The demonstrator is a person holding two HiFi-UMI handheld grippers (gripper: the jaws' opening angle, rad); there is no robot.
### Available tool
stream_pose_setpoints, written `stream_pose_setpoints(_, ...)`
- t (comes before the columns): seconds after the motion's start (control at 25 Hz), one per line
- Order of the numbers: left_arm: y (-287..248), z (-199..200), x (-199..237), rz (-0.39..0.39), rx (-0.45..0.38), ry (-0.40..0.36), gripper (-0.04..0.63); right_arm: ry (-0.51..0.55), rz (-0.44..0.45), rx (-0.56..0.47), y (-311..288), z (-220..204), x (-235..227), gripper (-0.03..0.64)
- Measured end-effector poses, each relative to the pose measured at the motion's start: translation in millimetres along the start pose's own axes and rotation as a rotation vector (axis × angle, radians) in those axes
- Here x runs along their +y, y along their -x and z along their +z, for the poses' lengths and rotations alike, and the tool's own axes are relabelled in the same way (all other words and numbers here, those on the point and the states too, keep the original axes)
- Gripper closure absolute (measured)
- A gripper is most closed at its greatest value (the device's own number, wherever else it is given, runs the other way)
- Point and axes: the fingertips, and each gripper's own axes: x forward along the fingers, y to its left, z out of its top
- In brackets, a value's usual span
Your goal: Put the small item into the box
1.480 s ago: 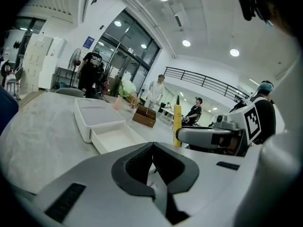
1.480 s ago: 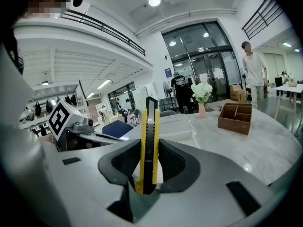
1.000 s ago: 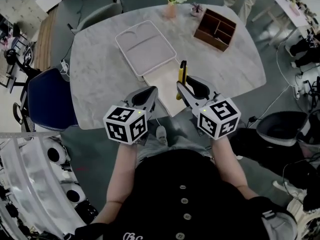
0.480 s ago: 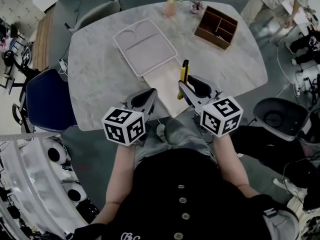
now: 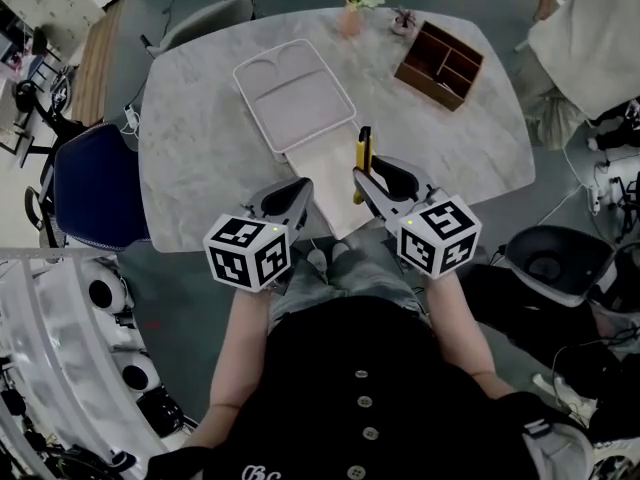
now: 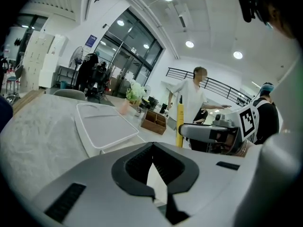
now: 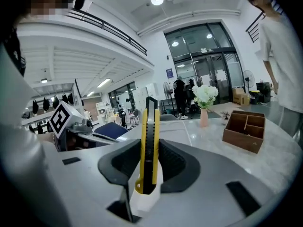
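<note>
The right gripper (image 5: 368,172) clamps a yellow utility knife (image 7: 148,126) upright between its jaws. Just to its left, the left gripper (image 6: 152,145) has its jaws closed together with nothing in them. Both hover at the near edge of a marble table (image 5: 200,158). Ahead and left lies a white tray (image 5: 293,98). Farther ahead and right, well apart from the knife, stands a wooden box (image 5: 432,80) with compartments.
</note>
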Motion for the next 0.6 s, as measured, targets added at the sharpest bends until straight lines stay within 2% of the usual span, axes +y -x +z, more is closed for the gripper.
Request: stream_pose_setpoints(0.6,-9.4,6.2,-0.4,0.033,-0.016,0.03,0.578,0.033,0.067,0.035,-7.7,4.4,-6.8,0.494)
